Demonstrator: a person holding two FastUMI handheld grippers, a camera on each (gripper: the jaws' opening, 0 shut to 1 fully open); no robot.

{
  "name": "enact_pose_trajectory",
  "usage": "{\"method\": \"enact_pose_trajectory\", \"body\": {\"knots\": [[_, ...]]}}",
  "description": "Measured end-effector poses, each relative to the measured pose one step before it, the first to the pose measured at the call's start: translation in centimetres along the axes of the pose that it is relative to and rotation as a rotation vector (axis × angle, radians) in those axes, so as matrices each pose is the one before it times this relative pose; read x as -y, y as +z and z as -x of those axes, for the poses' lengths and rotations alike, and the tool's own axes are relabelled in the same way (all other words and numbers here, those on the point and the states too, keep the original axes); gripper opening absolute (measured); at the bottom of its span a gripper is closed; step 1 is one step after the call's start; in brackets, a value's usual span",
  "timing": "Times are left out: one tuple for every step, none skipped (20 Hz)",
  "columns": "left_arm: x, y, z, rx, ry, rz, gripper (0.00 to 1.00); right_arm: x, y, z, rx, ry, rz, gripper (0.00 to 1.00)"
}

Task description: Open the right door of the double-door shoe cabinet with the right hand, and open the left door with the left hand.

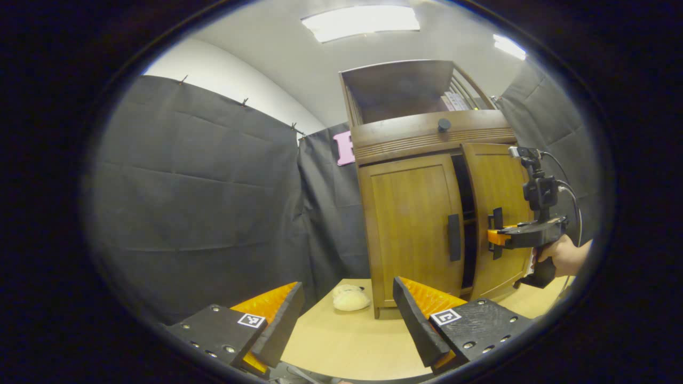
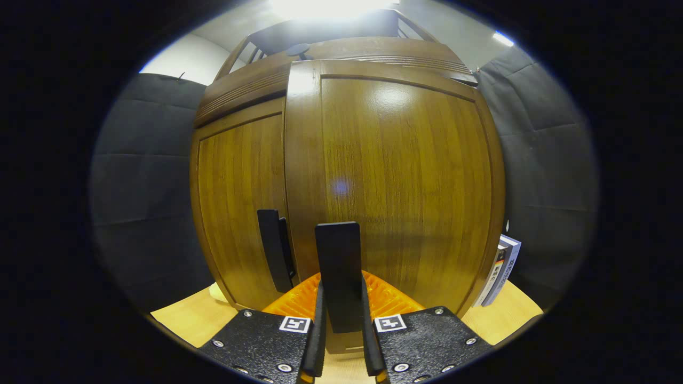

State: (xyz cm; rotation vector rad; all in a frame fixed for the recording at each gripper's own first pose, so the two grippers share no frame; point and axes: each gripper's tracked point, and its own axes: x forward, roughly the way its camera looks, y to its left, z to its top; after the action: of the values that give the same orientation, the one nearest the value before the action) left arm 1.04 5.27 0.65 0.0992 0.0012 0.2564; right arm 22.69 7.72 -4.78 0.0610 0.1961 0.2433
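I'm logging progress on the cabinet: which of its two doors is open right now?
The right door, swung out with a dark gap beside it; the right gripper is clamped on its handle. The left door sits flush.

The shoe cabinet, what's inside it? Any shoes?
The right door is pulled slightly open by the right gripper, shut on its handle. The gap shows only darkness and a shelf edge. The left door hides the rest, so shoes can't be seen.
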Motion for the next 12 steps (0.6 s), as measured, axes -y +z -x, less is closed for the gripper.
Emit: {"method": "enact_pose_trajectory", "body": {"knots": [[0.196,0.068,0.084,-0.00080,-0.01437,0.00178,1.00,0.135,-0.025,0.365,-0.00506,0.00094,-0.00144,0.29],[0.122,0.070,0.079,-0.00007,-0.01176,0.00229,1.00,0.154,-0.065,0.346,-0.00238,0.00095,0.00101,0.29],[0.158,0.056,-0.059,0.00256,-0.01089,0.00201,0.98,0.060,0.024,0.402,-0.00209,0.00200,0.00165,0.30],[0.138,0.112,-0.014,0.00301,-0.01109,0.00215,0.96,0.117,-0.101,0.545,-0.00259,0.00230,0.00182,0.29],[0.073,0.142,-0.006,0.00272,-0.01057,0.00133,0.87,0.171,-0.090,0.600,-0.00127,0.00170,-0.00046,0.29],[0.017,0.216,0.123,0.00223,-0.01016,0.00122,1.00,0.310,-0.088,0.696,0.00146,0.00068,-0.00021,0.29],[0.248,-0.037,0.142,0.00174,-0.01043,0.00079,1.00,0.281,0.016,0.469,0.00166,0.00060,0.00099,0.29],[0.120,0.068,0.040,0.00124,-0.01057,0.00151,1.00,0.236,-0.070,0.649,0.00119,-0.00093,0.00008,0.28],[0.177,-0.148,-0.029,0.00032,-0.01168,0.00187,1.00,0.282,0.097,0.688,-0.00063,-0.00152,-0.00122,0.29],[0.168,-0.090,-0.010,0.00052,-0.01251,0.00219,1.00,0.313,-0.157,0.539,0.00022,-0.00272,-0.00140,0.29],[0.184,0.026,0.020,0.00149,-0.01298,0.00242,1.00,0.403,-0.063,0.610,-0.00010,-0.00304,0.00155,0.30],[0.162,-0.273,-0.142,0.00202,-0.01308,0.00194,1.00,0.155,-0.107,0.654,0.00005,-0.00370,0.00344,0.28]]}}
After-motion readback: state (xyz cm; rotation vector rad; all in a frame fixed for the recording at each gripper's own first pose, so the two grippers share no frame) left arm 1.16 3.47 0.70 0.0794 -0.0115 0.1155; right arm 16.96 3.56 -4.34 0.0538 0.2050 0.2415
